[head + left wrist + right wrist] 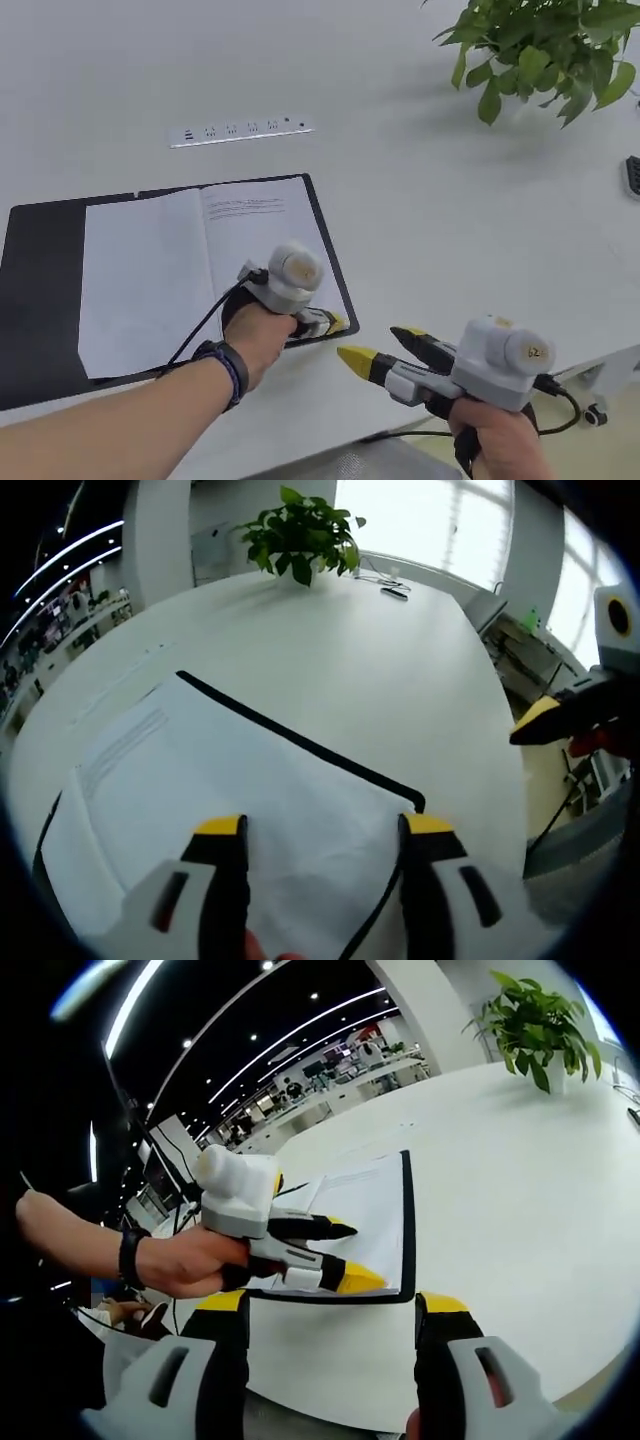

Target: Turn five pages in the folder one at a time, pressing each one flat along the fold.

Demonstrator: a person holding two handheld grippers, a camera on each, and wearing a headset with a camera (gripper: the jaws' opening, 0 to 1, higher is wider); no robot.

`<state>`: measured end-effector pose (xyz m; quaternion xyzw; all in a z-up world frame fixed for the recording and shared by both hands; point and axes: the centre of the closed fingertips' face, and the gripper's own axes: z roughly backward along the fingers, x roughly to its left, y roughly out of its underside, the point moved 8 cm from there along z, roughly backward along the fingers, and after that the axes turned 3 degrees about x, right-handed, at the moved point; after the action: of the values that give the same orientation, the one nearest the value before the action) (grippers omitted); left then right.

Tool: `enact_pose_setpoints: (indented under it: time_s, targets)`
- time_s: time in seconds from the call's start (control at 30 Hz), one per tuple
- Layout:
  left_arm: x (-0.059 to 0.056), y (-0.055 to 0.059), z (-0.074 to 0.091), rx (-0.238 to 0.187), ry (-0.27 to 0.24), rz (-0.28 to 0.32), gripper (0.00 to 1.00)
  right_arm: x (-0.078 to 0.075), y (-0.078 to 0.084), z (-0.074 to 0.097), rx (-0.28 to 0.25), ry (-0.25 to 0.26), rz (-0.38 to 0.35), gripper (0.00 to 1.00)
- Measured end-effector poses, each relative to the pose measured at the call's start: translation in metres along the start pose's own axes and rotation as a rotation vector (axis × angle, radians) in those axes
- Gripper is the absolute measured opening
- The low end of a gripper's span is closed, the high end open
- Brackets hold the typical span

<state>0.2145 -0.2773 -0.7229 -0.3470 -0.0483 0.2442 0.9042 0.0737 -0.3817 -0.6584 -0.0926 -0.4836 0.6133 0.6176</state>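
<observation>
The black flat folder (40, 300) with white paper pages lies open on the white table (420, 200). The left gripper (335, 322) is nearer. Its jaws are open and pinch nothing, and the corner of the right-hand page (250, 810) sits between them. The fold (205, 250) runs long and straight, off to this gripper's left. The right gripper (380, 347) hangs apart from the folder, open and empty.

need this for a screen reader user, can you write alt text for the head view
An open folder lies on a white table, with the left gripper, jaws open, at the lower corner of the right page. The right gripper is held open near the table's front edge. A power strip and a plant sit farther back.
</observation>
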Motion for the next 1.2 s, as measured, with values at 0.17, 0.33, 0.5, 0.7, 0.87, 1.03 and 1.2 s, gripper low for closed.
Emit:
enact_pose_setpoints:
  time_s: [0.17,0.33,0.5,0.7,0.87,1.03,1.2]
  targets:
    - [0.003,0.002,0.001,0.0,-0.008,-0.043,0.55,0.001,0.001,-0.002,0.003,-0.003,-0.004,0.65]
    - [0.01,0.003,0.002,-0.011,-0.015,-0.043,0.49,0.0,0.001,-0.003,0.0,-0.002,-0.009,0.64]
    - [0.014,0.004,0.002,-0.02,-0.02,-0.042,0.42,-0.003,0.001,-0.001,-0.011,0.0,-0.017,0.63]
    - [0.017,0.004,0.003,-0.038,-0.021,-0.019,0.39,-0.005,0.002,0.002,-0.024,0.006,-0.029,0.62]
    - [0.026,0.007,0.007,-0.052,-0.01,0.049,0.28,-0.005,0.003,0.003,-0.027,0.006,-0.036,0.61]
    - [0.032,0.013,0.014,-0.079,0.002,0.163,0.21,-0.005,0.004,0.002,-0.029,0.004,-0.039,0.61]
    - [0.037,0.018,0.025,-0.094,0.009,0.222,0.14,-0.005,0.003,0.0,-0.029,-0.001,-0.033,0.59]
